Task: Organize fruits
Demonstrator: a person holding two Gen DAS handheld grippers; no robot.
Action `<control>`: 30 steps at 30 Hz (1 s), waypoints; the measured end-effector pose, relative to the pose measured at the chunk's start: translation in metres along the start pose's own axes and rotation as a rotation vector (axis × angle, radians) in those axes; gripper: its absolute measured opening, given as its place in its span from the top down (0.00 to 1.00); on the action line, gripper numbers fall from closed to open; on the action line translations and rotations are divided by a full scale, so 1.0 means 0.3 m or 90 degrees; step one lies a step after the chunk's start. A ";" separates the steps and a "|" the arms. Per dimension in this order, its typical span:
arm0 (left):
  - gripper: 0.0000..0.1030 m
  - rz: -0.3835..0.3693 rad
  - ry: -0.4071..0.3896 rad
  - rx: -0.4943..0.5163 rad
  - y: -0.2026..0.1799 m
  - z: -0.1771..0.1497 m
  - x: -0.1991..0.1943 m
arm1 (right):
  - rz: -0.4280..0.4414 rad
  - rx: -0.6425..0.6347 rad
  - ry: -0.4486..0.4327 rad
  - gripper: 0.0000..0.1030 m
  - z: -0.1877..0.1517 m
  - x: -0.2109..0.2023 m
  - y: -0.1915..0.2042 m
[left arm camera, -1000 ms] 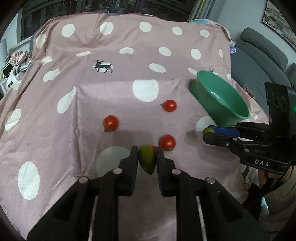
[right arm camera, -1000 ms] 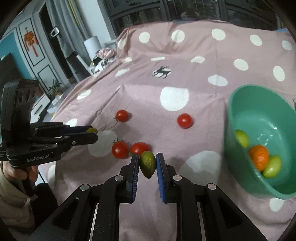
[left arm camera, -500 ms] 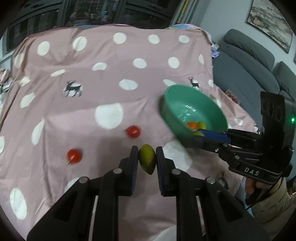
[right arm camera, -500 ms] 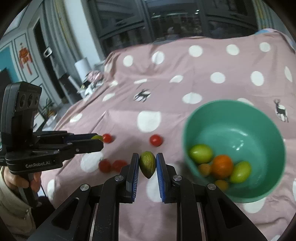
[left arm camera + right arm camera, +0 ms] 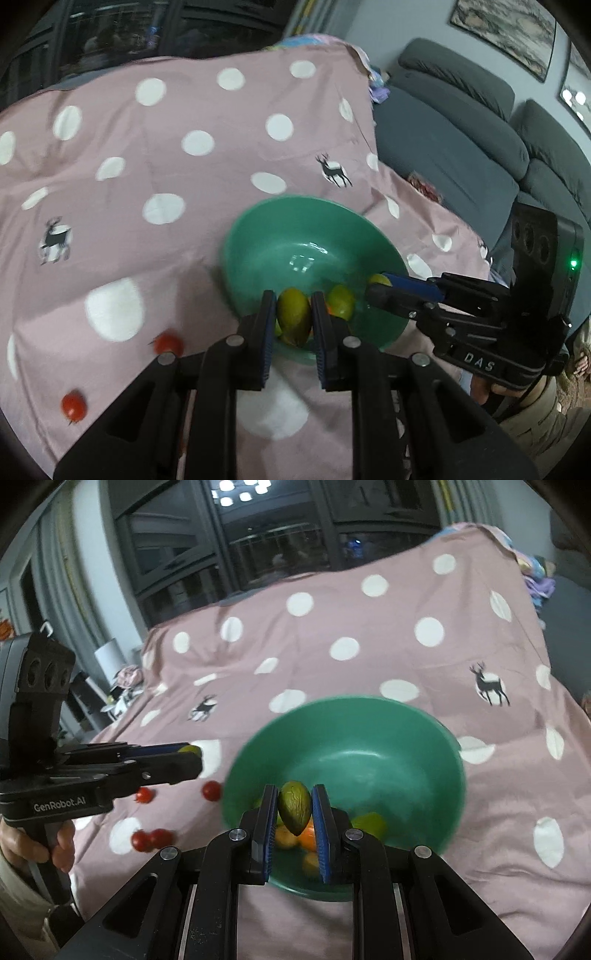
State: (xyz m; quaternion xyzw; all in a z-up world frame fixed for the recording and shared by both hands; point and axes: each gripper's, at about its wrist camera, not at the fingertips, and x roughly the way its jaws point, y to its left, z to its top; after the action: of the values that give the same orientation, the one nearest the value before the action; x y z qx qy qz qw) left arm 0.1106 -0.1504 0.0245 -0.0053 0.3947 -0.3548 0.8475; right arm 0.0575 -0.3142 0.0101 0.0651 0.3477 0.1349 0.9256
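Note:
A green bowl (image 5: 255, 221) (image 5: 373, 701) stands on the pink dotted cloth and holds an orange fruit (image 5: 309, 837) and several yellow-green ones (image 5: 341, 301) (image 5: 369, 823). My left gripper (image 5: 293, 300) is shut on a yellow-green oval fruit (image 5: 293, 317), over the bowl's near rim. My right gripper (image 5: 295, 791) is shut on a darker green oval fruit (image 5: 294, 806), also above the bowl's near side. In the left wrist view the right gripper (image 5: 376, 288) reaches in over the bowl's right rim. In the right wrist view the left gripper (image 5: 192, 756) sits left of the bowl.
Several red tomatoes (image 5: 168, 341) (image 5: 74, 406) (image 5: 211, 790) (image 5: 142, 841) lie on the cloth left of the bowl. A grey sofa (image 5: 461, 122) stands past the cloth's right edge. A person's hand (image 5: 22, 843) grips the left handle. Dark windows fill the back.
Both grippers have carried their fruits up and to the right, from above the tomatoes to over the bowl. The bowl has come to the middle of both views.

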 end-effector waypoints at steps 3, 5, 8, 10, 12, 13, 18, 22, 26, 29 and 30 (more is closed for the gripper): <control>0.82 -0.006 0.031 0.013 -0.025 0.021 0.082 | -0.005 0.006 0.012 0.80 -0.008 0.022 -0.026; 0.82 -0.003 0.046 0.020 -0.037 0.030 0.128 | -0.008 0.010 0.019 0.80 -0.013 0.035 -0.043; 0.82 0.002 0.063 0.026 -0.045 0.034 0.175 | -0.009 0.015 0.030 0.80 -0.015 0.055 -0.064; 0.82 0.009 0.074 0.030 -0.047 0.031 0.203 | -0.011 0.016 0.036 0.80 -0.019 0.063 -0.074; 0.82 0.012 0.080 0.033 -0.048 0.029 0.217 | -0.011 0.017 0.039 0.80 -0.022 0.069 -0.081; 0.82 0.015 0.087 0.033 -0.048 0.029 0.228 | -0.012 0.019 0.040 0.80 -0.022 0.072 -0.087; 0.81 0.024 0.088 0.021 -0.029 0.029 0.235 | -0.017 0.036 0.042 0.80 -0.022 0.078 -0.106; 0.51 0.028 0.070 0.002 -0.006 0.039 0.214 | -0.017 0.062 0.034 0.77 -0.023 0.067 -0.129; 0.45 0.035 0.043 -0.015 0.023 0.047 0.159 | -0.024 0.077 0.021 0.68 -0.023 0.040 -0.143; 0.35 0.048 0.016 -0.034 0.058 0.050 0.097 | -0.027 0.083 0.012 0.62 -0.025 0.019 -0.144; 0.34 0.051 0.011 -0.039 0.066 0.048 0.082 | -0.026 0.083 0.007 0.61 -0.025 0.010 -0.142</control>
State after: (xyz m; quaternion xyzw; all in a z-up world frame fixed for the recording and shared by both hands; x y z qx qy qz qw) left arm 0.1429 -0.1544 0.0123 -0.0127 0.4124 -0.3087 0.8570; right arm 0.0635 -0.3538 -0.0066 0.1172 0.3624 0.0933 0.9199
